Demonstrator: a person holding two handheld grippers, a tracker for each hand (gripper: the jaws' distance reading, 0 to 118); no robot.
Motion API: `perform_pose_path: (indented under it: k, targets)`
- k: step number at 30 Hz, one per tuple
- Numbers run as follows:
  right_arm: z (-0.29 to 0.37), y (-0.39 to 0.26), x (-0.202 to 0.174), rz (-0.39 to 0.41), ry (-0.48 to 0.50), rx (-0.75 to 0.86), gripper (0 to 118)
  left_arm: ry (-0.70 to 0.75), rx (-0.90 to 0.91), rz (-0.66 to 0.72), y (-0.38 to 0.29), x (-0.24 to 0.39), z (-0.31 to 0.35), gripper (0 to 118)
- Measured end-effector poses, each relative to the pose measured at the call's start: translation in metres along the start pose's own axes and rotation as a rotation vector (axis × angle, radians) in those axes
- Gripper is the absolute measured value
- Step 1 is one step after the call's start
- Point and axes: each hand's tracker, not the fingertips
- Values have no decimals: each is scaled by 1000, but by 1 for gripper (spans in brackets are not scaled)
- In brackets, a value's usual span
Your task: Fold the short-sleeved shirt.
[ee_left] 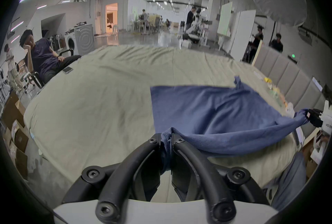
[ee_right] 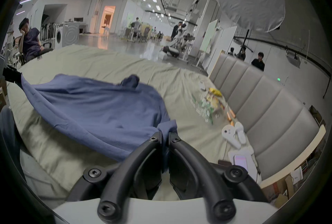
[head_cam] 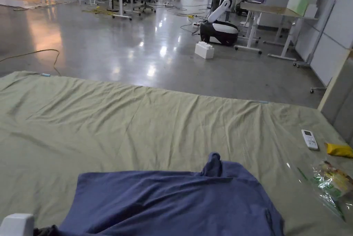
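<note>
A blue short-sleeved shirt [head_cam: 179,202] lies on the green bed sheet [head_cam: 138,126] near the front edge, with one bunched part sticking up at its far side. My left gripper [ee_left: 166,138] is shut on a near corner of the shirt [ee_left: 215,116], lifted a little off the sheet. My right gripper [ee_right: 165,135] is shut on the other near corner of the shirt [ee_right: 93,107]. The cloth hangs stretched between the two. The right gripper [ee_left: 313,116] also shows at the far right of the left gripper view, and the left gripper [ee_right: 10,75] at the far left of the right gripper view.
A white remote [head_cam: 309,139], a yellow packet [head_cam: 339,150] and clear snack bags [head_cam: 332,181] lie at the sheet's right side beside a padded grey headboard [ee_right: 260,102]. White devices [ee_right: 233,134] rest near it. A seated person [ee_left: 41,59] is at the bed's left. Desks and a robot [head_cam: 224,16] stand beyond.
</note>
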Motion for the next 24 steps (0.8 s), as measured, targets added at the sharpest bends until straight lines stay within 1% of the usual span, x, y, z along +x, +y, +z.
perform_pose_path:
  k: [2,4,6,8,9,12,13,14,15,16,17,18,19,22,24]
  targets:
    - [-8,-13,-5,-3,22,-66,6,17,-58,0,-12,3,-8,10]
    - [-21,-25,-10,-35,66,-173,6,22,-113,-13,-18,4,-22,10]
    - [-36,-32,-16,-9,80,-255,6,45,-174,-26,-24,9,-35,10]
    - [-46,-38,-23,-11,77,-271,6,68,-226,-53,-27,11,-50,10]
    - [-52,-40,-26,-1,83,-313,6,82,-250,-67,-29,12,-56,10]
    - [-62,-43,-33,-9,91,-338,8,88,-284,-80,-31,20,-63,12]
    - [-64,-43,-34,-12,88,-349,12,93,-290,-79,-31,20,-65,17]
    - [-65,-42,-36,-14,84,-350,20,99,-288,-78,-32,21,-65,22]
    - [-64,-40,-37,-17,81,-348,32,109,-280,-78,-30,21,-62,32]
    - [-64,-37,-37,-24,79,-342,50,119,-267,-75,-28,20,-59,48]
    - [-63,-34,-38,-34,78,-331,64,123,-246,-66,-24,20,-56,62]
    - [-63,-30,-38,-44,76,-315,75,119,-220,-51,-20,18,-53,71]
    - [-63,-25,-39,-62,80,-280,81,109,-184,-33,-14,18,-49,74]
    - [-59,-5,-41,-110,114,-155,82,60,-64,1,5,22,-38,74]
    - [-57,12,-45,-130,123,-71,82,48,16,-4,18,29,-34,74]
